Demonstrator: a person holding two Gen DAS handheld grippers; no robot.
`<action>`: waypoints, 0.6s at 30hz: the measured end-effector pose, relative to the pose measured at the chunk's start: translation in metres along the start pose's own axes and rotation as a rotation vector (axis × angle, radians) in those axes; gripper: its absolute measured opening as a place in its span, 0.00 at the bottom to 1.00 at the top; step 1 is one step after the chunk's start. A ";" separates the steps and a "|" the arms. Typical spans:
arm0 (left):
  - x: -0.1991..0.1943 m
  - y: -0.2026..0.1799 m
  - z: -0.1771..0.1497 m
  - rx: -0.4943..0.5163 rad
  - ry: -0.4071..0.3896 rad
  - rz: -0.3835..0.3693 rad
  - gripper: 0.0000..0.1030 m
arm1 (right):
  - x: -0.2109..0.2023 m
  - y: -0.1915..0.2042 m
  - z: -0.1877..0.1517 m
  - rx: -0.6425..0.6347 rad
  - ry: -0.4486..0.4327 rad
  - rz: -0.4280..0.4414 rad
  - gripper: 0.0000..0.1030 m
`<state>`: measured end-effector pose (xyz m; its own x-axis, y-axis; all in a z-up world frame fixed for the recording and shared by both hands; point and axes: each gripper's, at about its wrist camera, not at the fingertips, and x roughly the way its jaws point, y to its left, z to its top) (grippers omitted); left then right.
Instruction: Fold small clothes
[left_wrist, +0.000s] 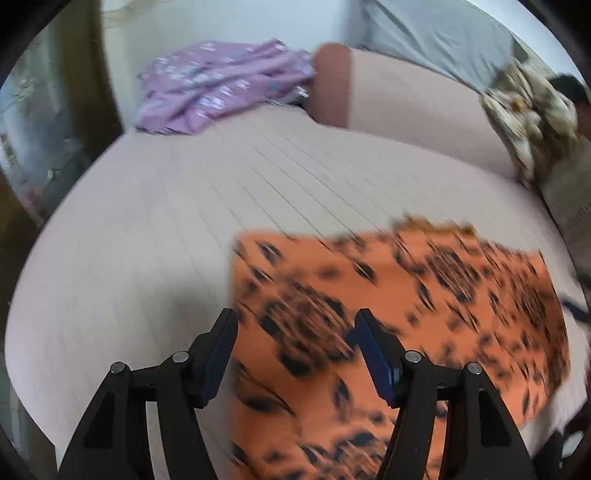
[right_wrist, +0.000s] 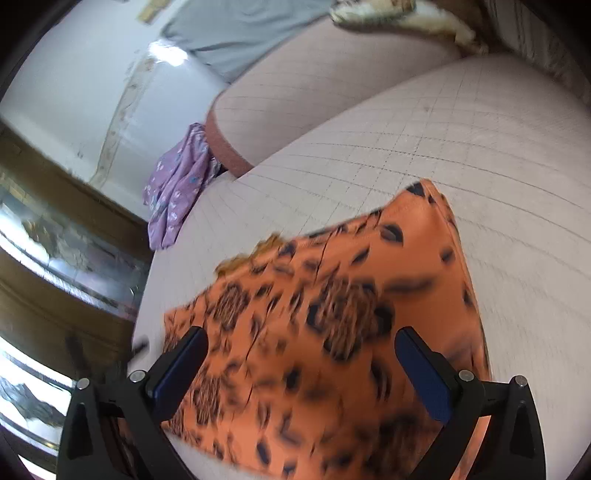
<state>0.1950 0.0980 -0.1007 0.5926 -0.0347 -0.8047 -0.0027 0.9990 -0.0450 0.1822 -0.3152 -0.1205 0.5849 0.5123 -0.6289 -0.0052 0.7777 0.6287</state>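
- The right gripper (right_wrist: 301, 345) hangs over the orange spotted garment (right_wrist: 332, 314), its jaws spread wide with nothing between them.
- The garment lies flat on the pale checked mattress (right_wrist: 498, 166).
- A purple printed cloth (right_wrist: 177, 195) lies crumpled at the mattress's far edge, beside a bolster (right_wrist: 314, 99).

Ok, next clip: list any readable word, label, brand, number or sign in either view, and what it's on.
None can be read in either view.
Orange spotted garment: dark blotch pattern only, motion-blurred, no lettering.
Purple garment: small pale printed motifs, too blurred to tell if any are letters.
Sofa: grid lines only.
Left hand-held gripper and right hand-held gripper: no markings visible.
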 end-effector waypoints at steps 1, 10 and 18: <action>-0.002 -0.005 -0.009 0.013 0.014 -0.005 0.65 | 0.010 -0.018 0.013 0.037 -0.020 -0.037 0.99; -0.006 -0.028 -0.049 0.026 0.079 -0.005 0.65 | -0.054 -0.038 -0.014 0.161 -0.196 -0.076 0.97; -0.020 -0.050 -0.066 0.082 0.080 -0.022 0.65 | -0.025 -0.058 -0.088 0.271 -0.011 -0.037 0.86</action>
<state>0.1296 0.0468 -0.1212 0.5253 -0.0555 -0.8491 0.0775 0.9968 -0.0173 0.0970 -0.3410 -0.1817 0.5893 0.4800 -0.6498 0.2331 0.6692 0.7056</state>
